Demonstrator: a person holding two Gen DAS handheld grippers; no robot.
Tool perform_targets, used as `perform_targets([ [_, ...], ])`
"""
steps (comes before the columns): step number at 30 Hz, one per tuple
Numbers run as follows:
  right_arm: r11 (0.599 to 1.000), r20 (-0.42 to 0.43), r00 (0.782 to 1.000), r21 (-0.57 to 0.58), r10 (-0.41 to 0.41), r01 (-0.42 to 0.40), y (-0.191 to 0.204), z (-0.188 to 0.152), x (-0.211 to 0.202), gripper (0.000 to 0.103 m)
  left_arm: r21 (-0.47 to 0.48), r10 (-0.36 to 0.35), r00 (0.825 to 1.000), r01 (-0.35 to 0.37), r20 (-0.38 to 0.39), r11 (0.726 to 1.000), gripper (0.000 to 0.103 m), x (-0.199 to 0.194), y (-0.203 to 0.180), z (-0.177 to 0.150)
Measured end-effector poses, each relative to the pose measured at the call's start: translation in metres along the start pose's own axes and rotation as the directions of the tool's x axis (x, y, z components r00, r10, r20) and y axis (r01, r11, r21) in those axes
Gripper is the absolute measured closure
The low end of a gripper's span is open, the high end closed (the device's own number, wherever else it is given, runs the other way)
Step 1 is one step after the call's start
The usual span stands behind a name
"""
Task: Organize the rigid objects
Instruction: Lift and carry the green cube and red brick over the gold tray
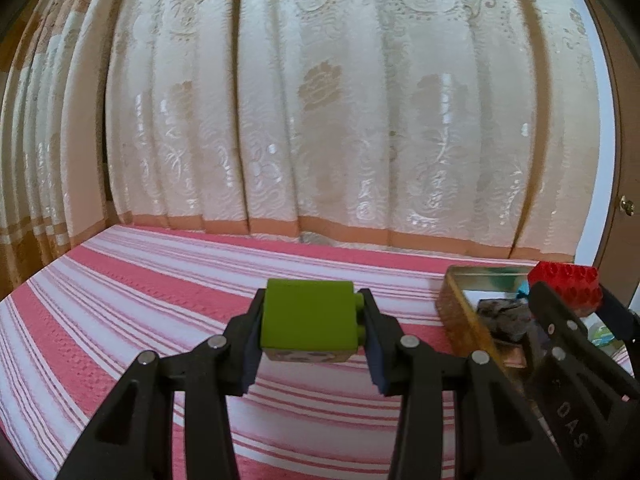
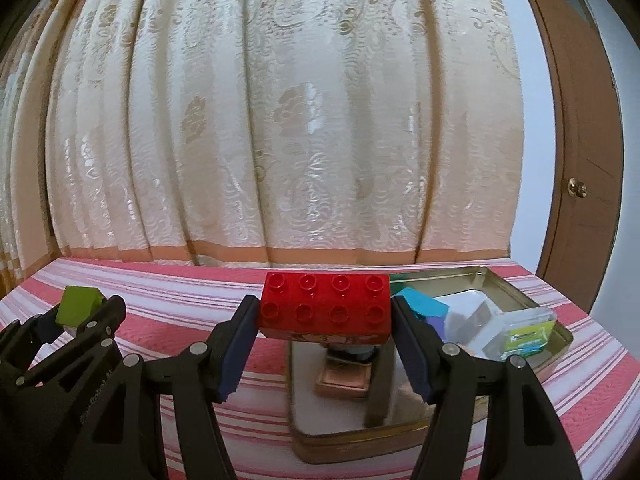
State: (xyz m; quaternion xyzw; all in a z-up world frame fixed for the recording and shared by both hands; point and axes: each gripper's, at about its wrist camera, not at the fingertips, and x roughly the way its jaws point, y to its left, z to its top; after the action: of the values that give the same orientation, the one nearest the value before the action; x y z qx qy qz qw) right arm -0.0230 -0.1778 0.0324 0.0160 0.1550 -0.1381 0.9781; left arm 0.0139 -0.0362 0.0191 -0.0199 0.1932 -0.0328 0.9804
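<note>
Cream curtains point(image 2: 280, 120) with a floral weave hang behind a bed point(image 1: 160, 280) spread with a pink and white striped cover, and a brown door point(image 2: 580, 160) stands at the right.

My left tool point(image 1: 312, 320) is clamped narrow on a green block point(image 1: 308, 316), the pads pressing its two side faces, studs turned toward the right pad. It hangs clear above the stripes. My right tool point(image 2: 324, 312) is set wider, holding a red brick point(image 2: 324, 306) by its short ends, so the brick's long axis runs across between the pads, studs facing up and toward me.

Outward from there is the open metal tin point(image 2: 516, 292). It lies directly under and beyond the red brick, already holding a teal piece point(image 2: 416, 304), a clear plastic box point(image 2: 516, 328) and other small items I cannot make out. From the left tool the tin point(image 1: 452, 300) sits off to the right, with the right tool point(image 1: 568, 300) between. So the right hand is the nearer one; I judge the red brick should go down first, then the green one cross over.

Only the right view shows the tin's interior and its near wall. The left view shows only a far corner of it, but gives me the green block's grip squarely.
</note>
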Motion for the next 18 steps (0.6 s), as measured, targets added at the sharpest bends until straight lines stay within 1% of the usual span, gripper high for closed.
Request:
perform_targets([
  [7,0.999,0.015,0.999,0.024,-0.035,0.035,-0.033,0.003,-0.001,0.035,0.041,-0.036,0.999,0.036,0.014,0.999,0.06,-0.004,-0.032,0.001],
  [18,0.994,0.017,0.995,0.049,-0.1,0.099,-0.079,0.006,0.004,0.035,0.066,-0.087,0.996,0.085,0.027,0.994,0.06,-0.005,-0.071,0.003],
])
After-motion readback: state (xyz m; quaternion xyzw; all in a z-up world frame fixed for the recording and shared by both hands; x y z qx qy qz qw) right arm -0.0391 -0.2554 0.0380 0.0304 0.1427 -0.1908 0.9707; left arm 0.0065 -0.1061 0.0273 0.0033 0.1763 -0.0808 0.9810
